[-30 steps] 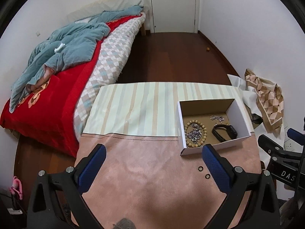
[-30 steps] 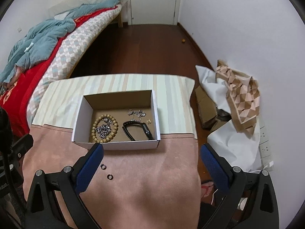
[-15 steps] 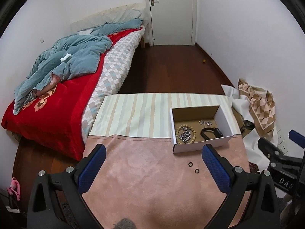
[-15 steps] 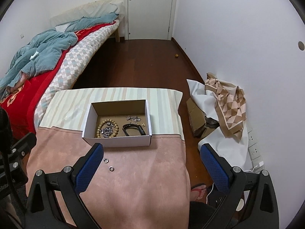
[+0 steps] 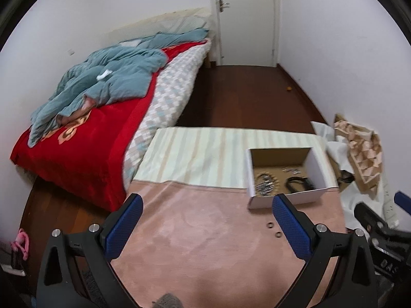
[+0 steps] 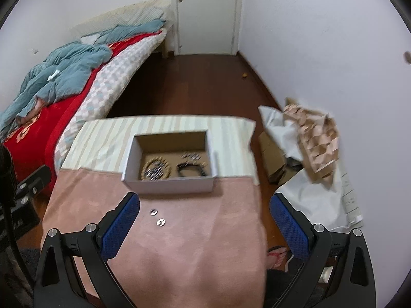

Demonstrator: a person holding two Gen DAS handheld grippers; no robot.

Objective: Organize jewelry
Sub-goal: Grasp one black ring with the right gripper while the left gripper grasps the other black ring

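A white cardboard box (image 6: 168, 187) stands on the table where the pink cloth meets the striped cloth; it also shows in the left wrist view (image 5: 287, 200). Inside lie a wooden bead bracelet (image 6: 155, 170) around a silver chain, a black bracelet (image 6: 191, 170) and small silver pieces (image 6: 191, 156). Two small rings (image 6: 157, 217) lie on the pink cloth in front of the box, also in the left wrist view (image 5: 273, 229). My left gripper (image 5: 205, 224) and right gripper (image 6: 204, 224) are both open, empty and held above the table's near side.
A bed (image 5: 84, 133) with red blanket and teal quilt stands left of the table. Crumpled paper, fabric and cardboard (image 6: 308, 148) lie on the floor at the right wall. A closed door (image 6: 208, 12) is at the far end.
Both grippers have drawn back and up from the table, so the box and rings look smaller than a second ago. Both stayed open and empty.
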